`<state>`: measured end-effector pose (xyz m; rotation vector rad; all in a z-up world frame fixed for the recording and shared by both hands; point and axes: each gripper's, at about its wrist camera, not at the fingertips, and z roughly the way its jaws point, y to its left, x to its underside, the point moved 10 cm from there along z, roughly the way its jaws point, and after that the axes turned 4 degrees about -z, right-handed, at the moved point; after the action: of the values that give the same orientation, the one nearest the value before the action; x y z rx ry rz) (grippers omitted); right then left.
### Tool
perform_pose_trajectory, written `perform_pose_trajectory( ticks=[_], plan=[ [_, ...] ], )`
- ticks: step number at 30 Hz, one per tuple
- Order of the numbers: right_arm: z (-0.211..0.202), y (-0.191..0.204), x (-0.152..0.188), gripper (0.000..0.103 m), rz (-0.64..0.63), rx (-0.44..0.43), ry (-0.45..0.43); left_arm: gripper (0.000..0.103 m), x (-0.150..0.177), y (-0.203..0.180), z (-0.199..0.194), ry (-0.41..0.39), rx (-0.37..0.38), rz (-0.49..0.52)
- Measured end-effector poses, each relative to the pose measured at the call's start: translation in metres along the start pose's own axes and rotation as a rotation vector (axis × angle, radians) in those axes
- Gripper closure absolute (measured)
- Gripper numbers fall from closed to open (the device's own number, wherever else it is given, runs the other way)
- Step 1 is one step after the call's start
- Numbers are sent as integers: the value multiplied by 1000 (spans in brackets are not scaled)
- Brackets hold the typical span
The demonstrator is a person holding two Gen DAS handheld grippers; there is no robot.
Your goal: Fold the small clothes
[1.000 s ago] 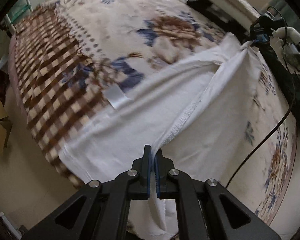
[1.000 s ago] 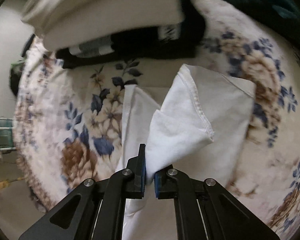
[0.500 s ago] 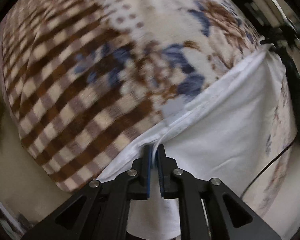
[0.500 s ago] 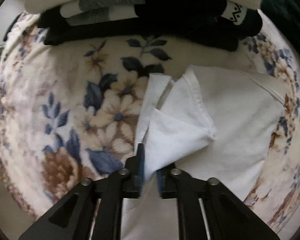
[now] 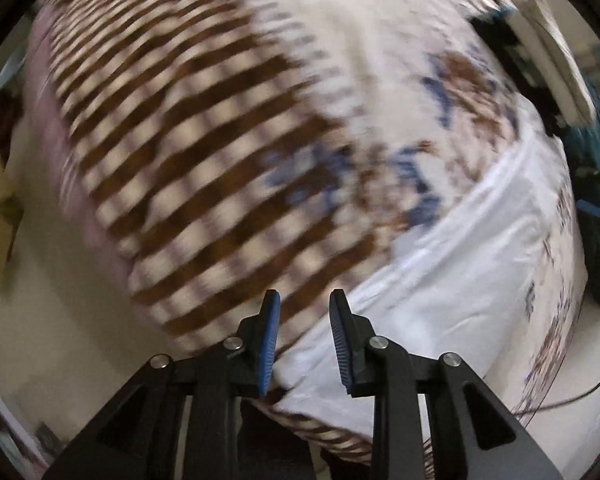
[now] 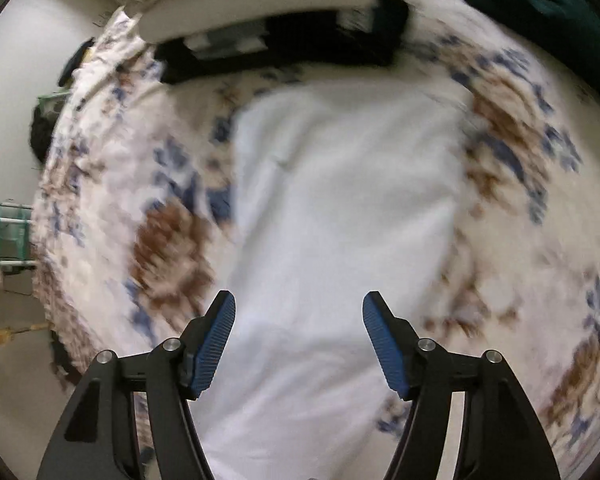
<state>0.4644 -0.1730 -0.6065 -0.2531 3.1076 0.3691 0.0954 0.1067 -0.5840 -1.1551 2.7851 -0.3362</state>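
White garment [image 6: 340, 216] — thin, soft, light cloth, judging by how flat it lies; it should drape and slide easily, nothing fragile. Best held at a hem or corner, pinching both layers, not mid-panel where only the top layer would lift.

Right gripper [image 6: 298, 330]: jaws opening, already wide, nothing pinched between the blue pads [image 6: 216, 344]. It hangs over the cloth, pointing steeply down. The garment fills the middle of its view from the 6 o'clock edge up towards 12, lying flat on the floral blanket [image 6: 520, 168]. Past it at 12 o'clock sits a stack of folded clothes [image 6: 268, 8], dark and cream.

Left gripper [image 5: 304, 338]: jaws opening, a narrow gap so far, cloth released — the garment's near edge [image 5: 420, 300] shows just behind and to the 3 o'clock side of the pads, whether touching I cannot tell through the blur. From there the white cloth runs out to about 2 o'clock. The blanket's brown checked part [image 5: 188, 152] fills 9 to 12 o'clock. Both views are motion-blurred.
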Motion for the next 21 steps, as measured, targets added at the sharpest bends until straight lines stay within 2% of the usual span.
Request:
perform_pose_trajectory(
  ticks=[3,5,7,10,13,16,20,21],
  plan=[
    [8,-29,21,35,81,-6,9,79,-26,-55,6,-7,55,99],
    [12,-51,26,35,154,-20,2,79,-49,-96,12,-11,124,139],
    [15,-79,23,35,239,-43,-26,79,-79,-146,21,-17,186,186],
    [15,-109,3,35,325,-75,-90,79,-124,-222,38,-31,229,287],
    [13,-134,-31,37,407,-140,-160,79,-168,-288,67,-30,217,367],
    [15,-147,-66,41,422,-195,-205,79,-201,-339,101,18,205,391],
    [32,-148,-95,41,418,-249,-185,79,-222,-371,139,52,140,452],
    [37,-143,-99,41,418,-271,-177,79,-225,-375,147,62,145,443]
  ],
)
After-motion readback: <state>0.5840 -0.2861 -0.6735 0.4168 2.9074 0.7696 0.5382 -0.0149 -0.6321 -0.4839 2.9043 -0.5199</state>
